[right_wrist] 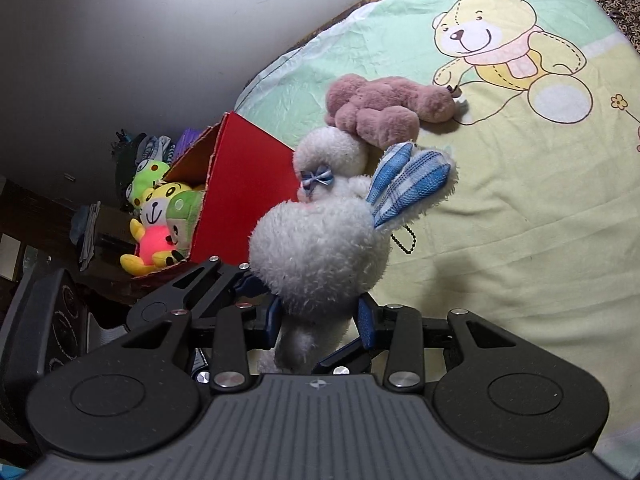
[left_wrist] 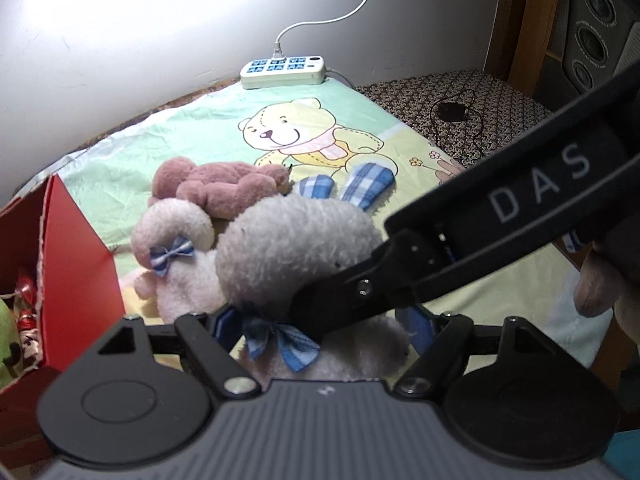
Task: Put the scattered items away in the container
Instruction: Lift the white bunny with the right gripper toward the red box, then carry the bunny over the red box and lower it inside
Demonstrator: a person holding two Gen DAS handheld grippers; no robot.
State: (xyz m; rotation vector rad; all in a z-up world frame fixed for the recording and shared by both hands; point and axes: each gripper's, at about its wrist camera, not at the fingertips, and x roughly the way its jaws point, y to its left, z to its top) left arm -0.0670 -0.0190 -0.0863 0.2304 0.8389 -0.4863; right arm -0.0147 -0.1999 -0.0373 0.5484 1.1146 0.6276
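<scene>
A white plush rabbit (left_wrist: 296, 248) with blue plaid ears (right_wrist: 408, 184) and a blue bow (left_wrist: 280, 340) hangs above the bed. My left gripper (left_wrist: 320, 322) is shut on its body, blue pads on both sides. My right gripper (right_wrist: 320, 320) is also shut on the rabbit (right_wrist: 320, 252), and its black finger (left_wrist: 344, 296) crosses in from the right. A smaller white plush (left_wrist: 172, 240) with a small bow and a pink plush (left_wrist: 224, 188) lie just behind. The red box (left_wrist: 80, 248) stands at the left, its open top (right_wrist: 248, 184) showing several plush toys (right_wrist: 160, 216).
A bear-print sheet (right_wrist: 520, 240) covers the bed. A white power strip (left_wrist: 282, 68) with a cable lies by the wall at the far end. A black charger (left_wrist: 452, 112) rests on the patterned cloth to the right. A person's finger (left_wrist: 592, 292) grips the right tool.
</scene>
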